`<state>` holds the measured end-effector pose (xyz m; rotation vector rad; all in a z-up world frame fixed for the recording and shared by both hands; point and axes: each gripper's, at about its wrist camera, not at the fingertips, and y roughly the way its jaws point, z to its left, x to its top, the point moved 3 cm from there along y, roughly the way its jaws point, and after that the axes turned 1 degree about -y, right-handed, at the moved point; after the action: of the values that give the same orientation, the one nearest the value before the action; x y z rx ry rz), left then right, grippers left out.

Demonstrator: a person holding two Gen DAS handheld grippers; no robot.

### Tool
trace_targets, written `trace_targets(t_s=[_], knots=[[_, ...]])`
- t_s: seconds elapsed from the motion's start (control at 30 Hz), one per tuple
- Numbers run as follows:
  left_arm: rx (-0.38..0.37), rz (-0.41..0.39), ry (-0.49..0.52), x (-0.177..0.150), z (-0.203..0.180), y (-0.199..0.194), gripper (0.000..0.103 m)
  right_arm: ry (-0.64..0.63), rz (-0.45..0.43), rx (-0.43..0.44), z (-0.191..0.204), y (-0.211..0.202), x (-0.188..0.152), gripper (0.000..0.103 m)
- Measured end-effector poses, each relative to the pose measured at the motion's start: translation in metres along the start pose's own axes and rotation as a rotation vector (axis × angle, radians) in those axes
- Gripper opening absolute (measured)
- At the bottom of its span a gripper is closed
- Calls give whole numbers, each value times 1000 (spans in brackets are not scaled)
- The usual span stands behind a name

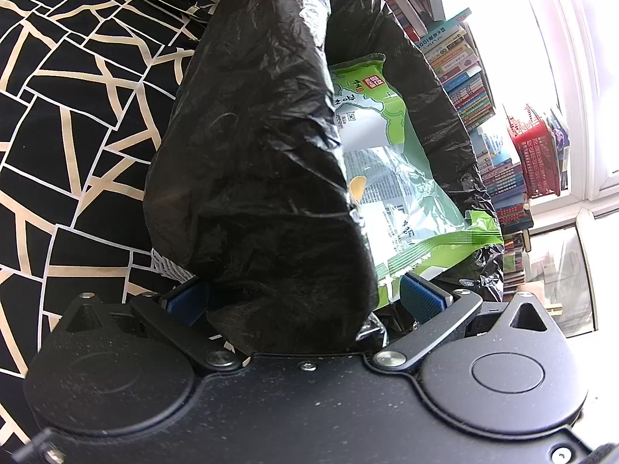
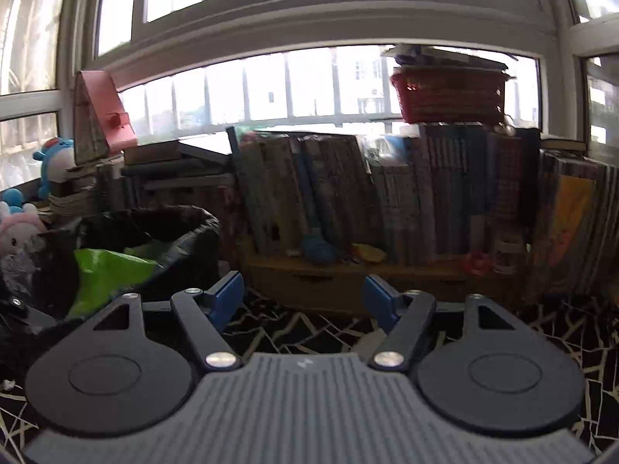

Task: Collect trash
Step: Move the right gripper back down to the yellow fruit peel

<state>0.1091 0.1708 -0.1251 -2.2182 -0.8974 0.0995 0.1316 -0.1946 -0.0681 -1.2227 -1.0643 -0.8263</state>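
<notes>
1. Black fabric with cream crackle lines (image 1: 77, 123) underneath; sunlit windows (image 2: 317, 85) beyond.
2. Nearest, left gripper (image 1: 305, 297) pinching the crinkled black plastic trash bag (image 1: 255, 154), probably to hold its mouth up.
3. Inside, green printed snack wrapper (image 1: 390, 178), already collected.
4. Right gripper (image 2: 305, 299) spread, empty.
5. Farther off, packed row of books (image 2: 387, 193), red basket (image 2: 448, 94).

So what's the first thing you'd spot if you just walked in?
The big black trash bag, bunched in the left tool, with a bright green snack wrapper poking out of its mouth. Then the long row of books under the window, with a red basket on top.
</notes>
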Motion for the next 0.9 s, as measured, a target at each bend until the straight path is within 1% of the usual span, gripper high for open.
trace_targets(t_s=[0.23, 0.47, 0.6, 0.77, 0.9], knots=[[-1, 0, 1, 0, 0, 0, 103, 31, 135, -86, -34, 31, -41, 82], [0, -1, -1, 0, 0, 0, 103, 85, 214, -142, -68, 52, -73, 85], [-1, -1, 0, 0, 0, 0, 103, 144, 291, -197, -91, 67, -94, 85], [-1, -1, 0, 0, 0, 0, 103, 164, 357, -241, -102, 81, -119, 85], [-2, -4, 0, 1, 0, -1, 103, 125, 393, -289, -101, 92, -133, 85]])
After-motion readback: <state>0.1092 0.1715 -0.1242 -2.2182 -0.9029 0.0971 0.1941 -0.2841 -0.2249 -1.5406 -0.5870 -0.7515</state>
